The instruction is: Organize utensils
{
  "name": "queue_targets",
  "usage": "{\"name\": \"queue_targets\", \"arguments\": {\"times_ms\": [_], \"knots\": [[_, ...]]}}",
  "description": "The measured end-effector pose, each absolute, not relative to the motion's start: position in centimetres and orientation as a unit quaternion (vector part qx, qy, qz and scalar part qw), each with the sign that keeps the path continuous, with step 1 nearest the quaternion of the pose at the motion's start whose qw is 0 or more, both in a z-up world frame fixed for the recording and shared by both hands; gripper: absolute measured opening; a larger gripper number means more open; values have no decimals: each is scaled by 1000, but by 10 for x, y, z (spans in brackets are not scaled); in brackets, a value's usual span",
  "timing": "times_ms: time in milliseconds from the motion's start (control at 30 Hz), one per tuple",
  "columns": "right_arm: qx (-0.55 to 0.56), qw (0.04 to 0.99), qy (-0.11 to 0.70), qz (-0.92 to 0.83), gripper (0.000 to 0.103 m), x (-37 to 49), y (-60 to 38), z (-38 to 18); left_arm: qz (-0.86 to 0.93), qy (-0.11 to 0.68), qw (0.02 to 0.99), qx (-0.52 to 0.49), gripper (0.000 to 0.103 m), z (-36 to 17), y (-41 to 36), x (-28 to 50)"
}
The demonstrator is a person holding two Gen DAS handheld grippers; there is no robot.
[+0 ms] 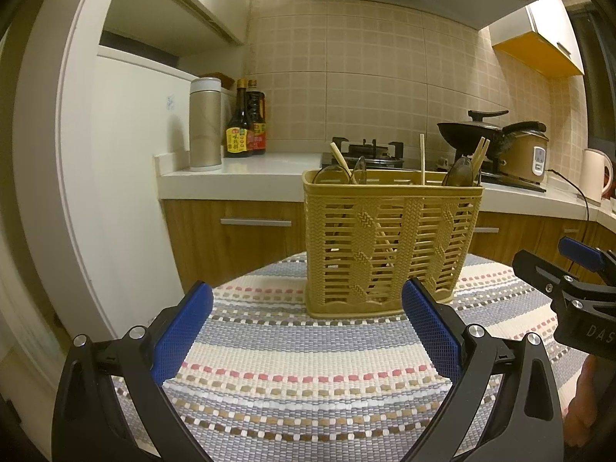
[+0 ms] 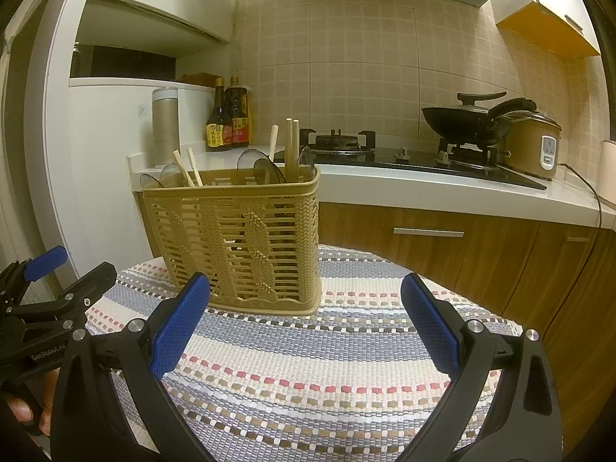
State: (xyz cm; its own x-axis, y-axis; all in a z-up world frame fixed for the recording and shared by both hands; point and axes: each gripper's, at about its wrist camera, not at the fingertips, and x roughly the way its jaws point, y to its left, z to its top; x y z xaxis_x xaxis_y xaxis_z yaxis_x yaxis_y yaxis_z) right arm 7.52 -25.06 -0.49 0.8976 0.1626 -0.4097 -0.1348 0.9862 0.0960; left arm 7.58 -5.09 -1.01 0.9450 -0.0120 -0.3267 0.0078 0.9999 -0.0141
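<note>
A tan woven plastic utensil basket (image 1: 389,246) stands upright on a striped woven mat (image 1: 308,377); it also shows in the right wrist view (image 2: 246,242). Wooden chopsticks (image 2: 291,150) and dark translucent spoons (image 2: 254,167) stick out of its top. My left gripper (image 1: 308,308) is open and empty, low over the mat just in front of the basket. My right gripper (image 2: 306,300) is open and empty, in front of and to the right of the basket. Each gripper shows at the edge of the other's view.
A kitchen counter (image 1: 246,171) runs behind, with a steel flask (image 1: 205,123), sauce bottles (image 1: 246,119), a gas hob (image 2: 385,150), a black wok (image 2: 469,119) and a rice cooker (image 2: 533,146). A white fridge (image 1: 127,177) stands at left.
</note>
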Motion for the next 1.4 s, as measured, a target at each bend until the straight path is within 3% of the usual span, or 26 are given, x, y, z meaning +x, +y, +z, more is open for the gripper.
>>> {"name": "queue_targets", "arguments": {"times_ms": [1400], "knots": [[23, 973, 215, 81, 95, 73, -248, -6, -7, 166, 986, -4, 95, -10, -53, 74]]}}
